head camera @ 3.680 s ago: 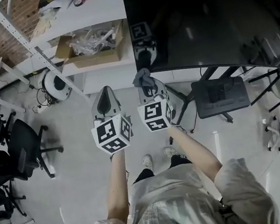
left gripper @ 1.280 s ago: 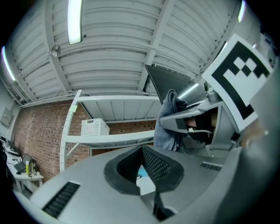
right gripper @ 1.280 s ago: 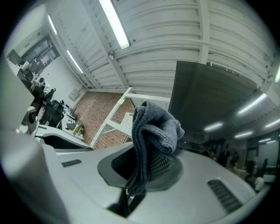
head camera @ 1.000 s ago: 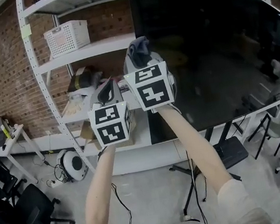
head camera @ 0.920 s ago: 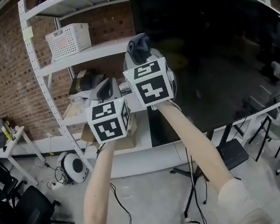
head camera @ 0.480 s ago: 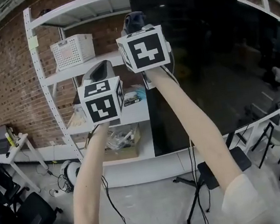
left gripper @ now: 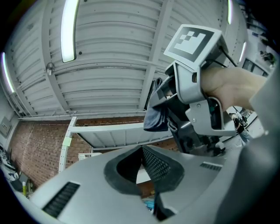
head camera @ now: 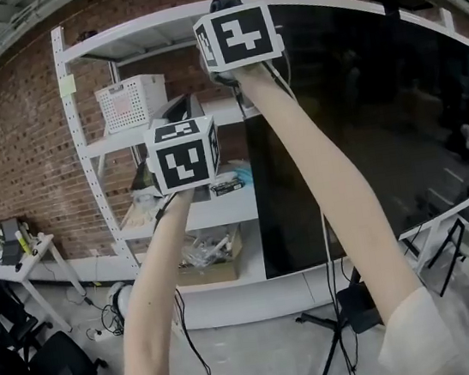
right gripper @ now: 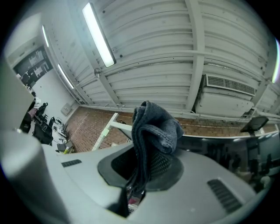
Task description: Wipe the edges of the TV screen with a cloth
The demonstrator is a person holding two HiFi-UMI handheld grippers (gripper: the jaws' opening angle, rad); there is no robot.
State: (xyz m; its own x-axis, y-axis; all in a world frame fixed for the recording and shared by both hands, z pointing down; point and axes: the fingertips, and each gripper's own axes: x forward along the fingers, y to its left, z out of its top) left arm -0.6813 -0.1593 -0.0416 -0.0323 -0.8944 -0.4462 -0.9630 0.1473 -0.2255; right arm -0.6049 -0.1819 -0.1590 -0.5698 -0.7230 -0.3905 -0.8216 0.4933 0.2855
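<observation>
My head camera looks forward past my raised arms, square at the TV and shelf. The left gripper carries a camera pointing up at the ceiling, with the right gripper close in frame. The right gripper's camera points up as well, the cloth filling its middle (very near the lens). All three share the shelf top and brick wall.

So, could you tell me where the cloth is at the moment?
The cloth is clamped in the right gripper, high at the top of the head view, by the upper left corner of the TV screen.
</observation>
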